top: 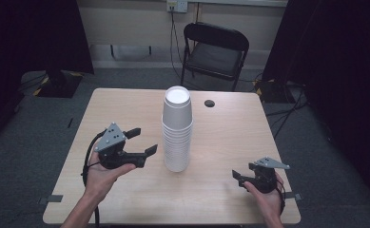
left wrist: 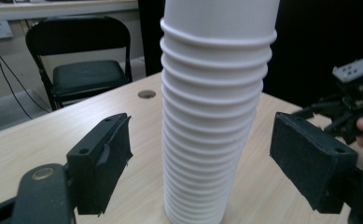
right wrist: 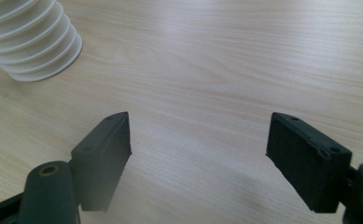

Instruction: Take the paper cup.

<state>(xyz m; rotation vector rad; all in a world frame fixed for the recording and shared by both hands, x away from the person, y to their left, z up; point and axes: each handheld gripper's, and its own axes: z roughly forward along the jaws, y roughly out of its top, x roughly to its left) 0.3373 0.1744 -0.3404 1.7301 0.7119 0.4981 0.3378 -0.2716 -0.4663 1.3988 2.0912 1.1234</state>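
Note:
A tall stack of white paper cups (top: 177, 128) stands mouth-down in the middle of the wooden table (top: 125, 104). My left gripper (top: 144, 141) is held just left of the stack with its jaws wide open and pointing at it. In the left gripper view the stack (left wrist: 214, 116) rises between the two black pads without touching either, and my left gripper (left wrist: 205, 140) holds nothing. My right gripper (top: 239, 180) hovers open near the table's front right, well apart from the stack. Its own view shows bare wood between its jaws (right wrist: 198, 135) and the stack's base (right wrist: 30, 37) at upper left.
A black folding chair (top: 215, 50) stands behind the table's far edge. A round cable hole (top: 209, 103) sits in the tabletop right of the stack. Dark curtains flank both sides. The right gripper (left wrist: 352, 102) and a fingertip show beyond the stack in the left gripper view.

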